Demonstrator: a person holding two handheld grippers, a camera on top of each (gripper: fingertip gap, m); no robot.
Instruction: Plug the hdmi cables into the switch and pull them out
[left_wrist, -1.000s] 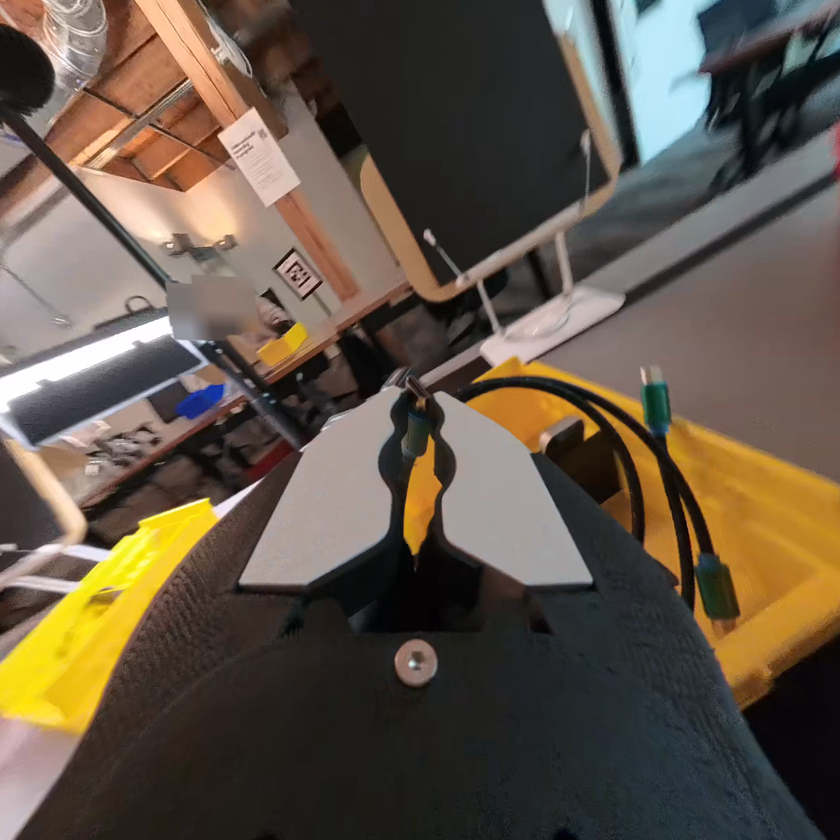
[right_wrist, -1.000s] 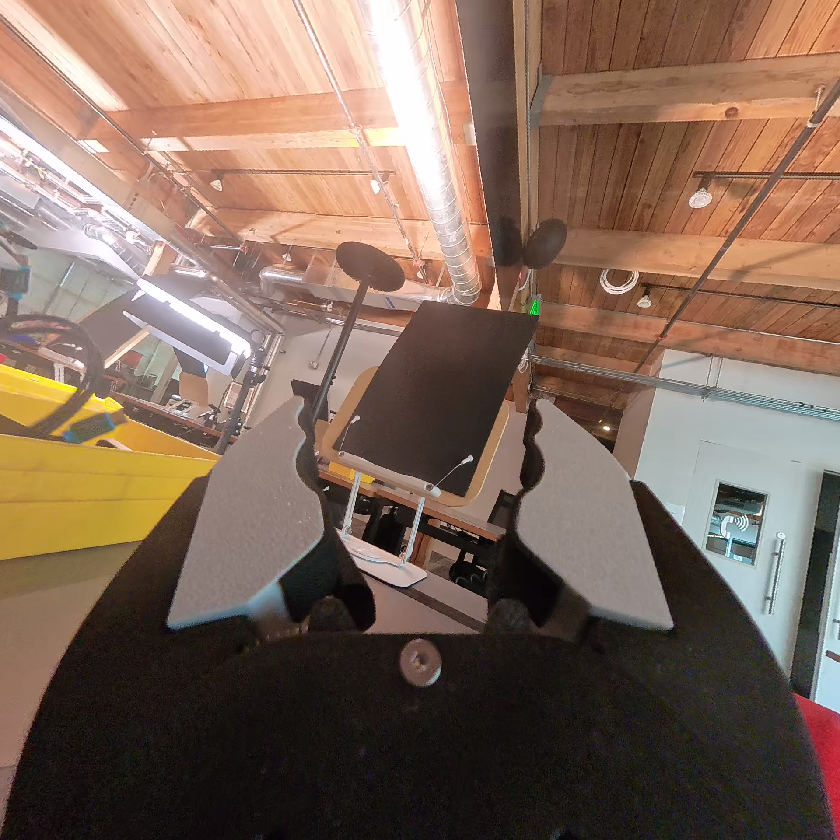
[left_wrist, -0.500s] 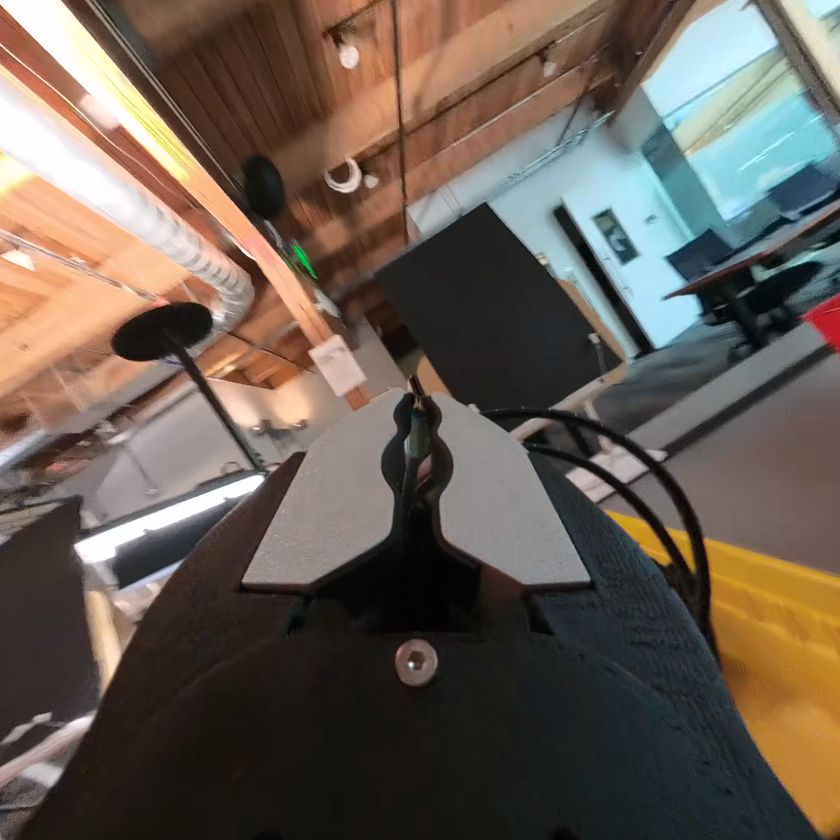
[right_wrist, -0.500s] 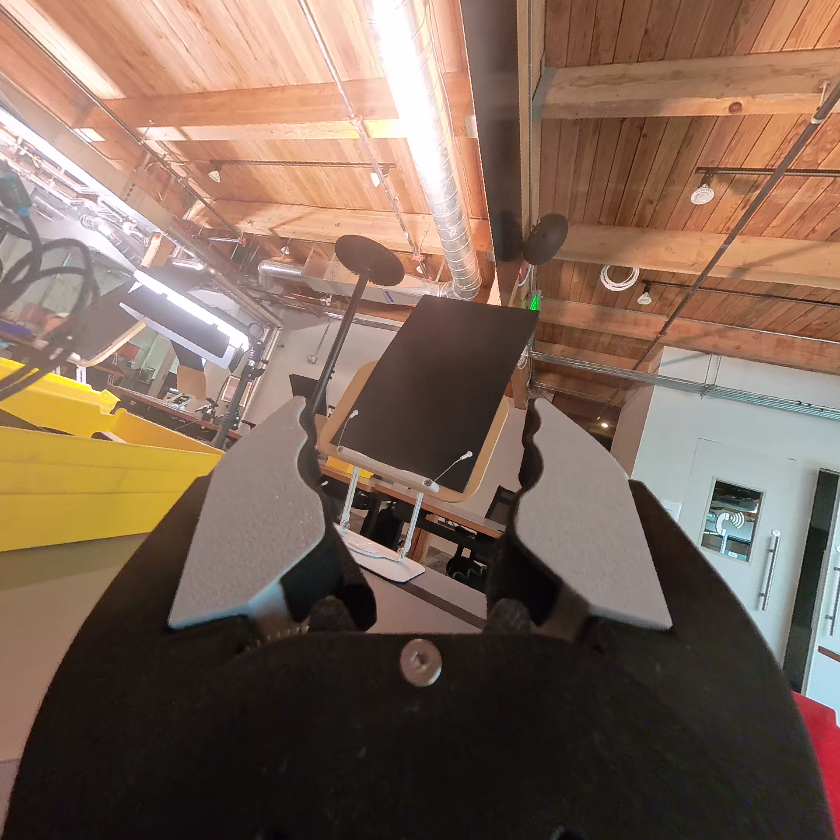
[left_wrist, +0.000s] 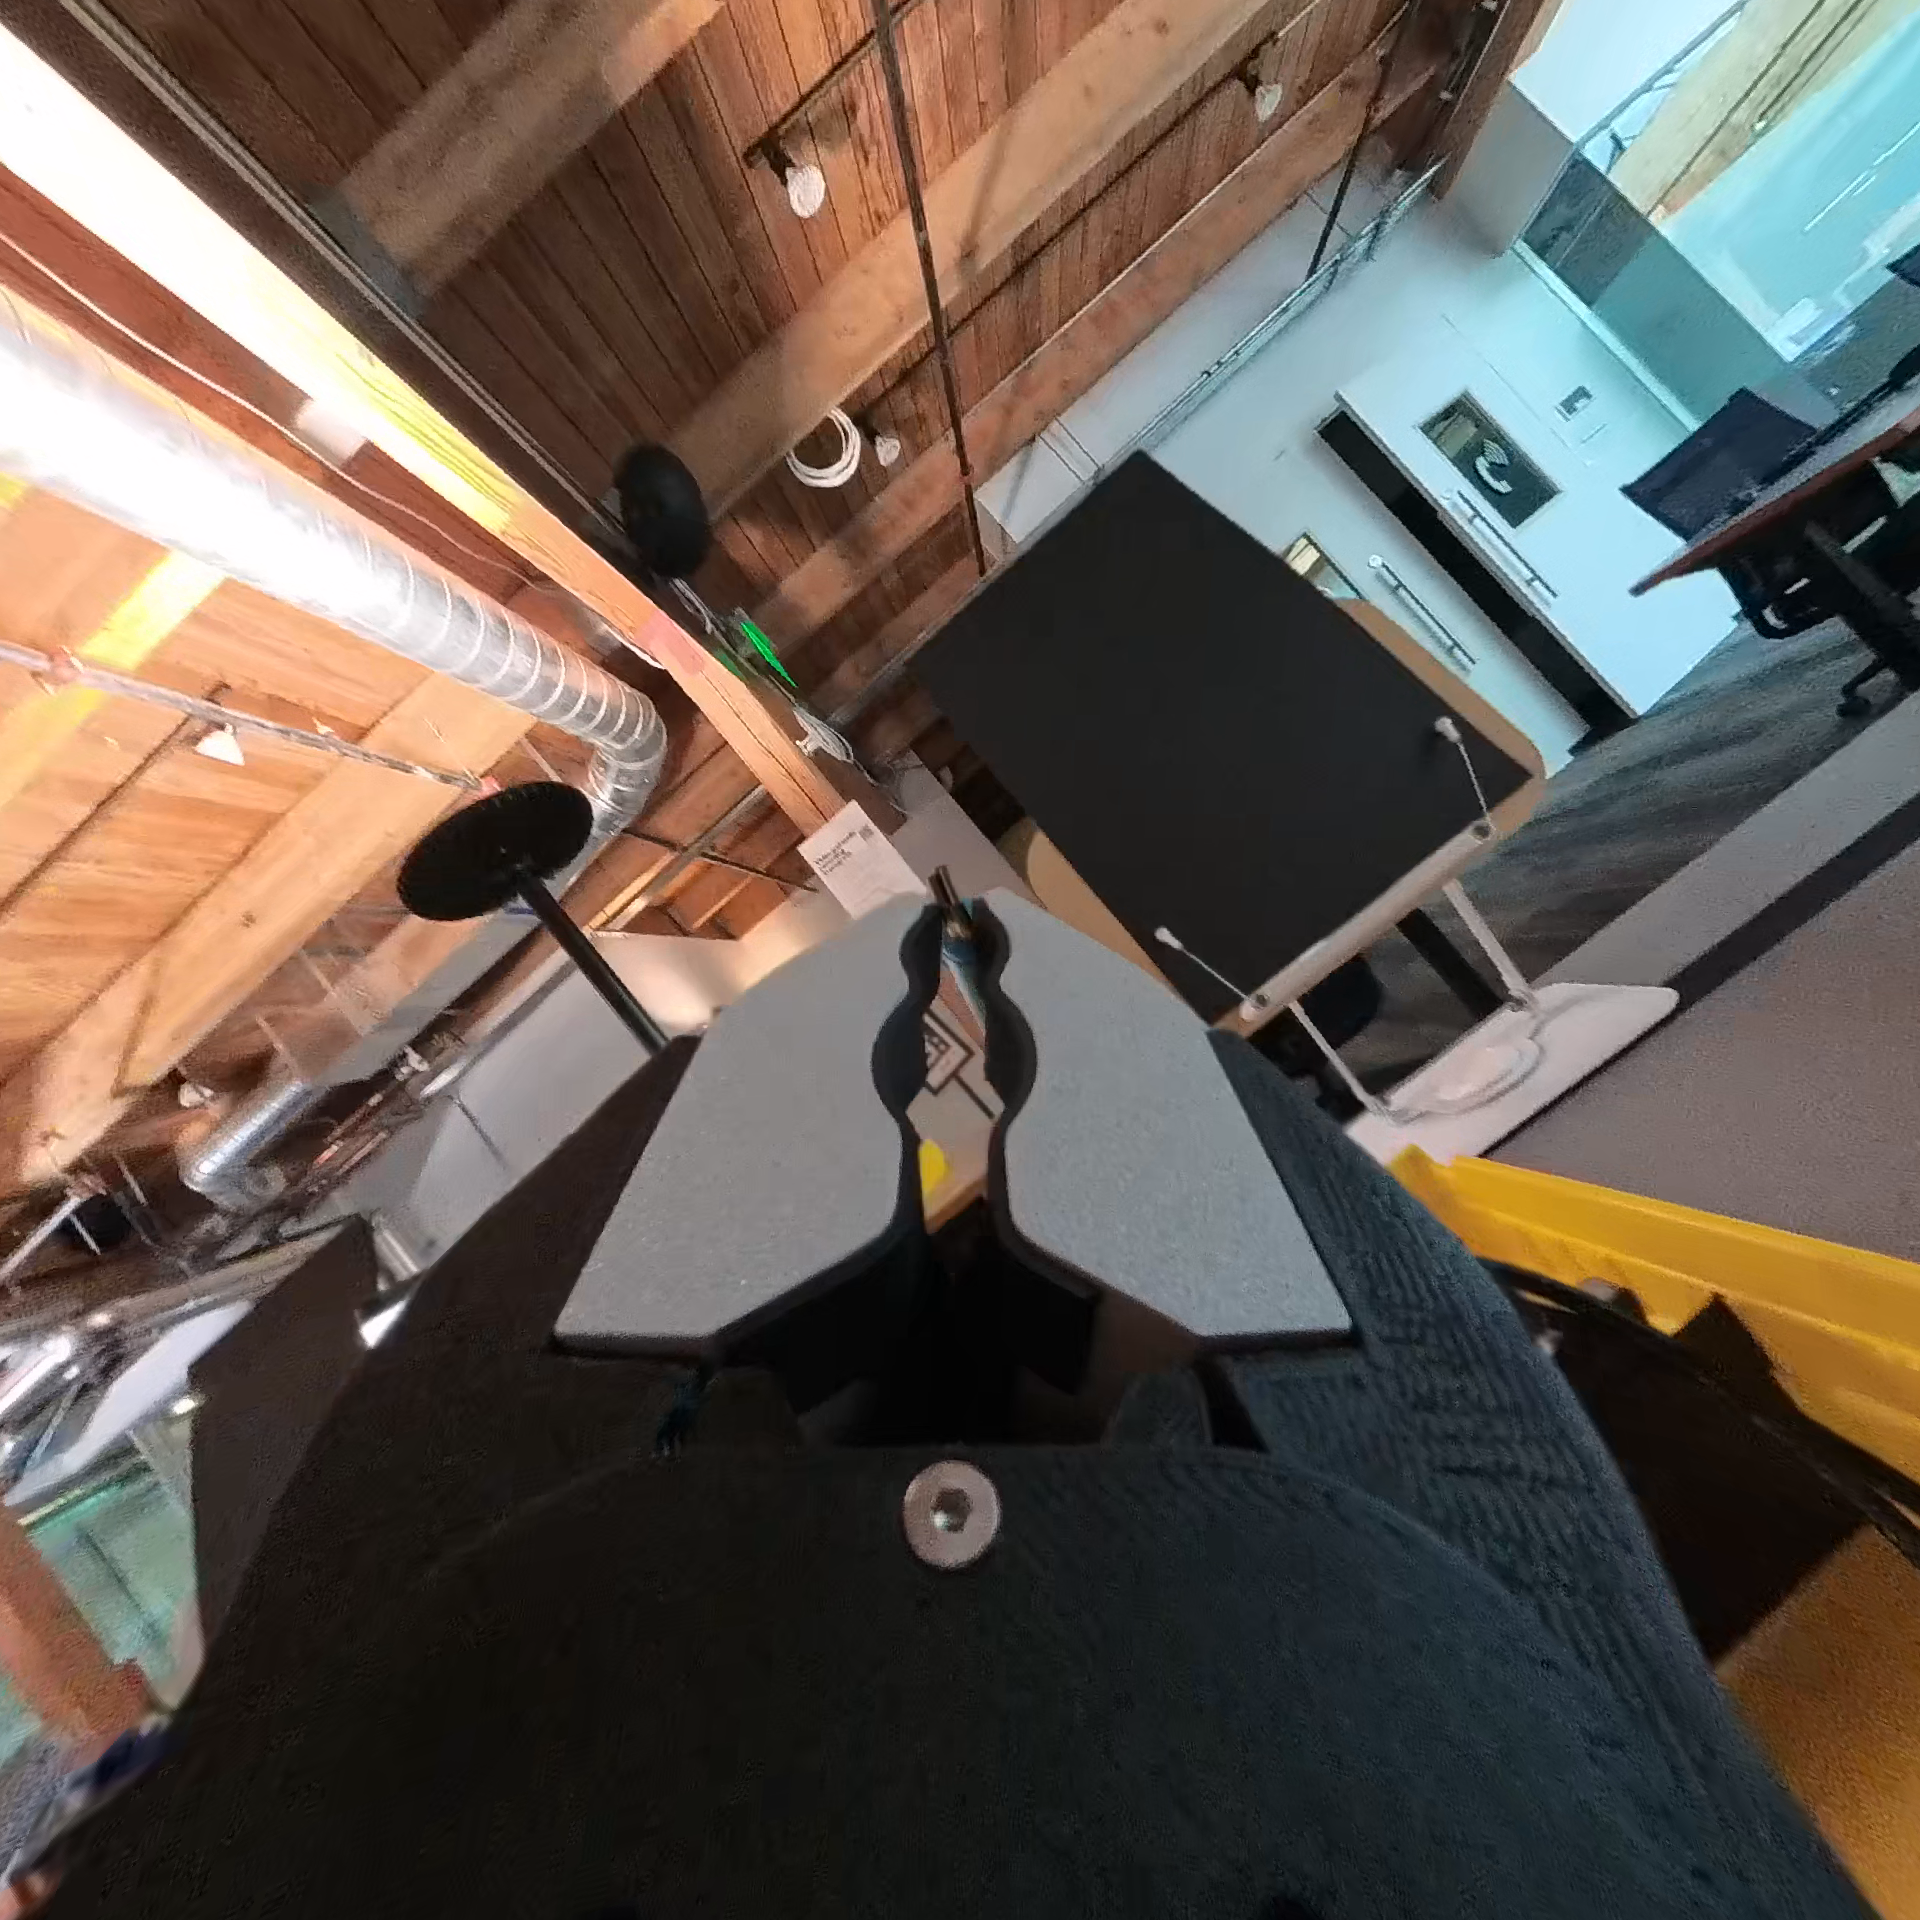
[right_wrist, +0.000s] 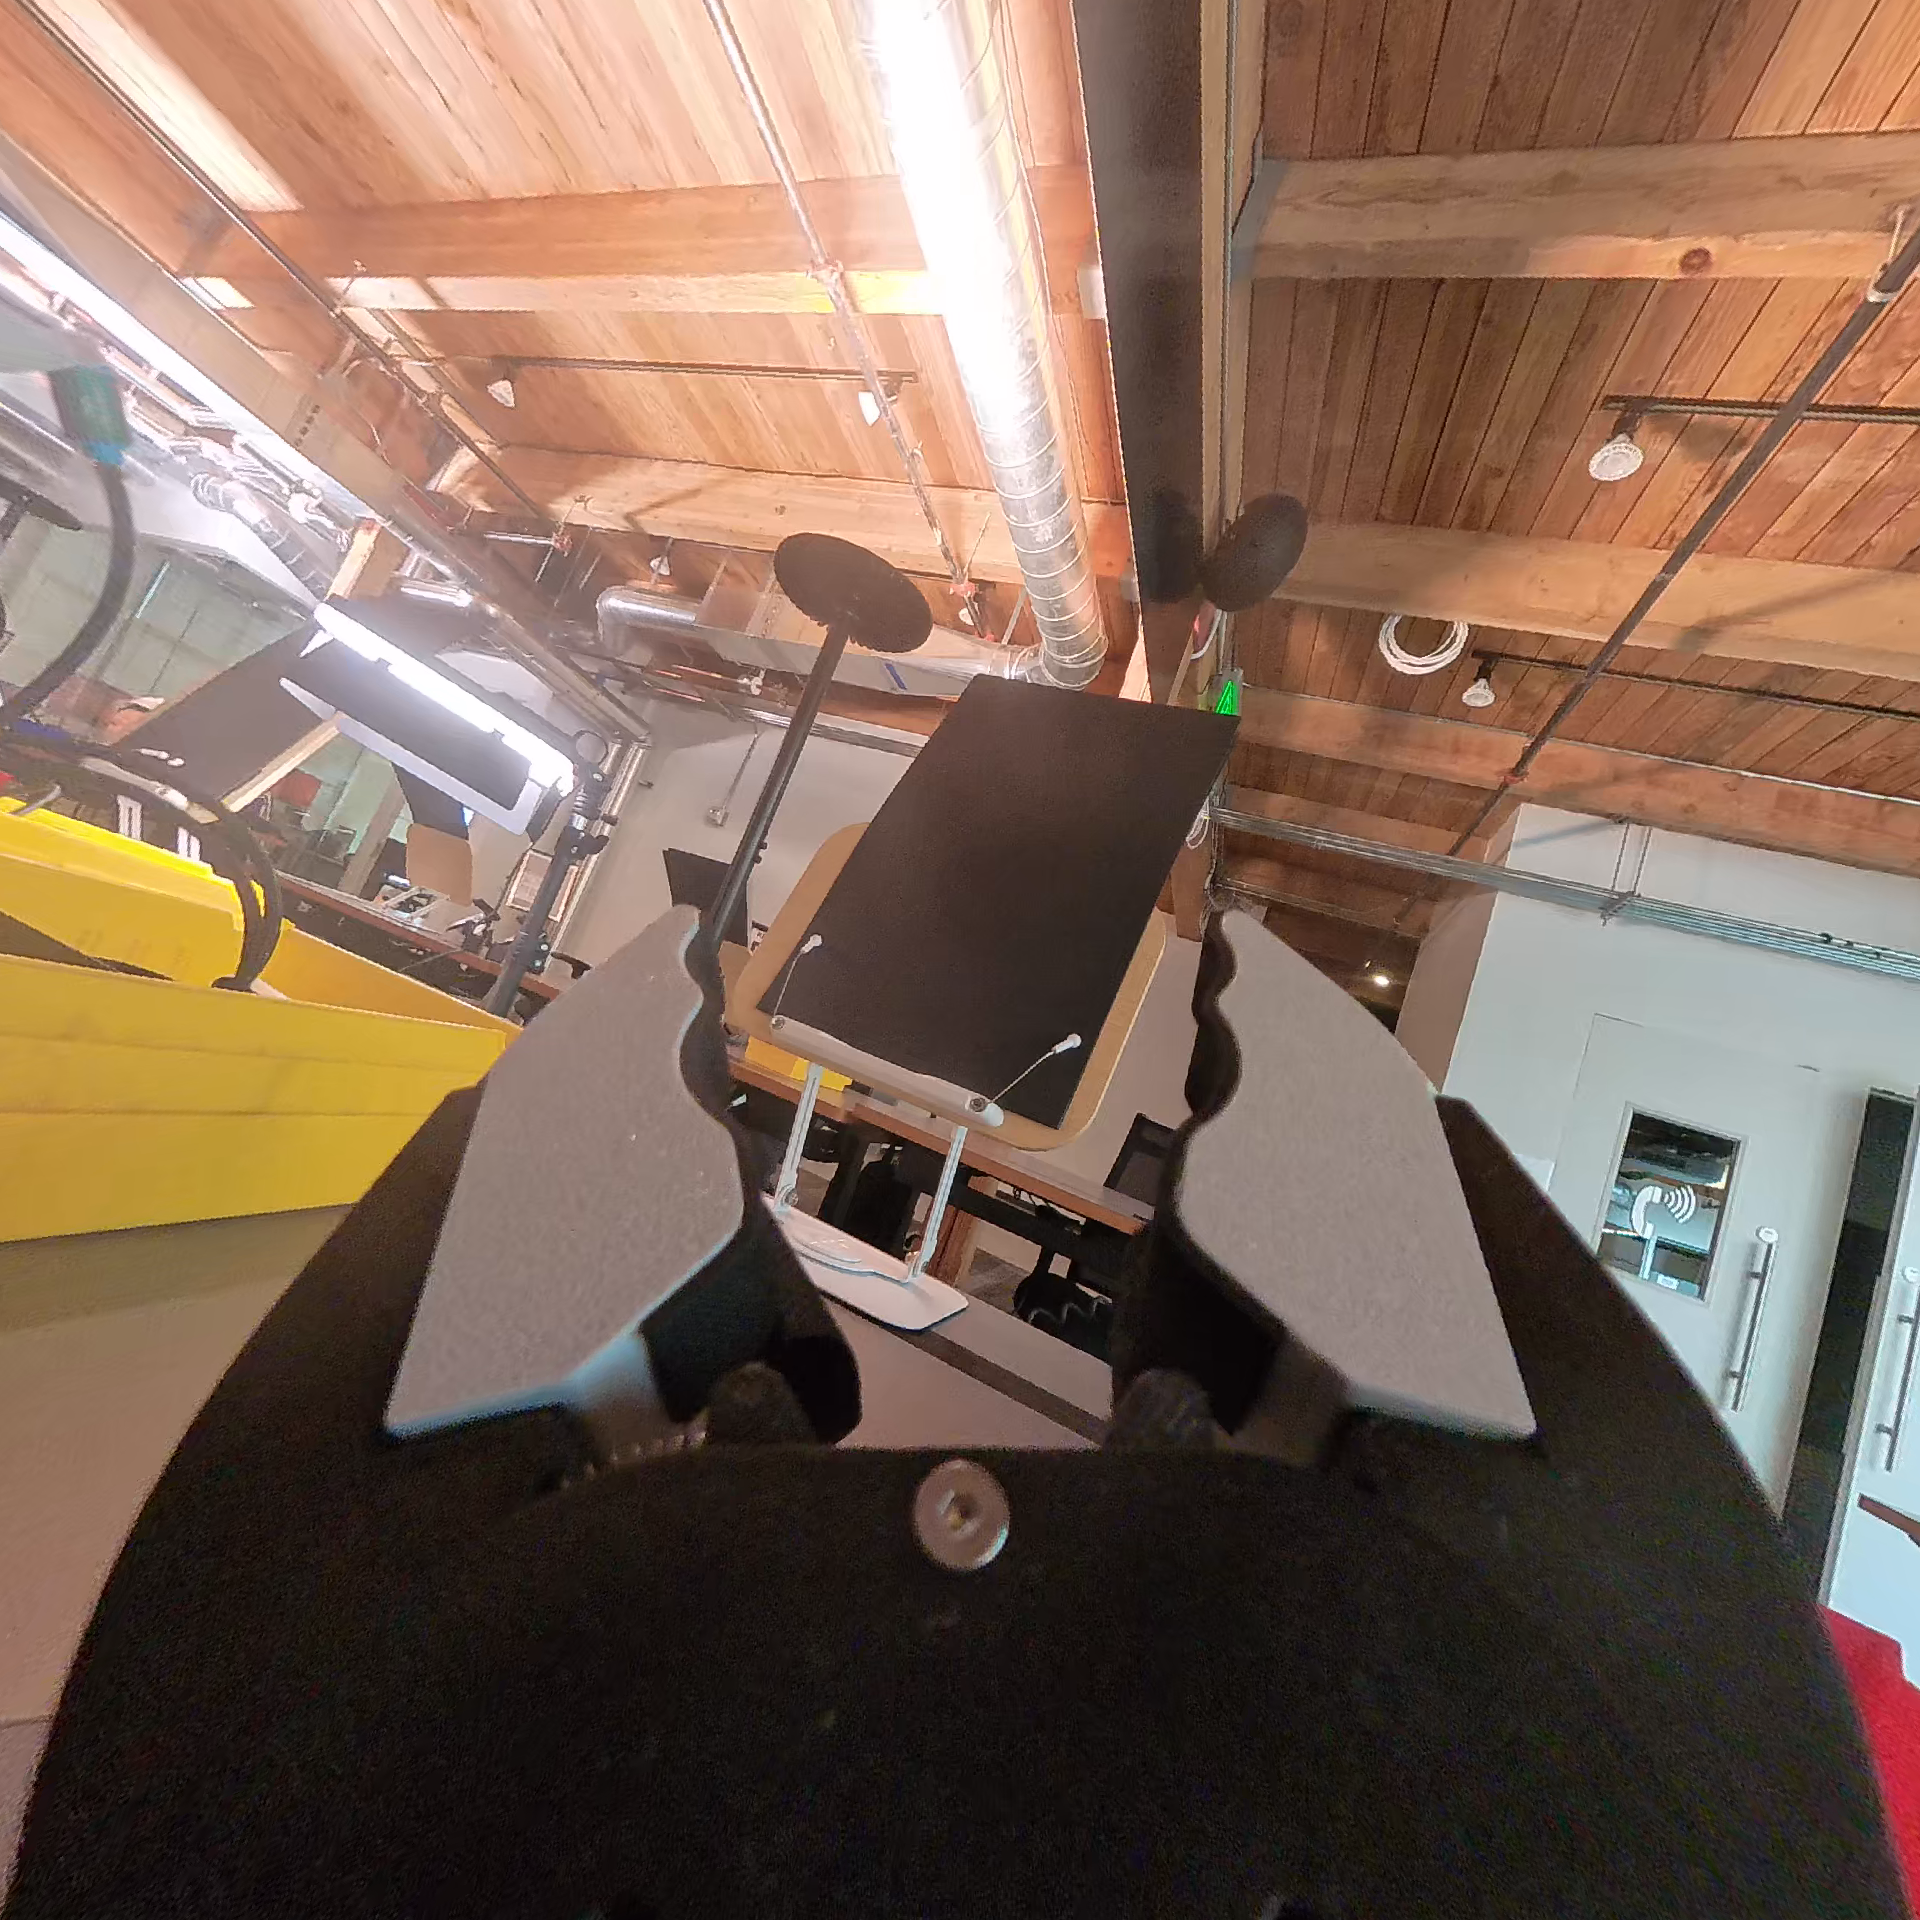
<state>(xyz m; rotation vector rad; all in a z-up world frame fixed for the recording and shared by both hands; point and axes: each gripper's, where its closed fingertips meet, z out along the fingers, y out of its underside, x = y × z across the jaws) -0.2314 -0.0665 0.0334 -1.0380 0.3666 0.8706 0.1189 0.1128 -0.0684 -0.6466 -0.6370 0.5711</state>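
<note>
My left gripper is shut on the green-sleeved plug of a black HDMI cable, held up in the air with its metal tip poking past the fingertips. The cable's trailing part is hidden below the gripper body. My right gripper is open and empty, low over the grey table, pointing up and away. In the right wrist view another green plug hangs high at the left on a black cable, and a cable loop rises from the yellow bin. I see no switch clearly.
The yellow bin's rim lies to the right of the left gripper. A black board on a white wire stand stands at the far table edge; it also shows in the right wrist view. A black pole with a disc rises behind.
My left gripper has lifted and tilted up with the plug, away from the bin, so the cables in the bin dropped out of its view. The right gripper has stayed open and still.
</note>
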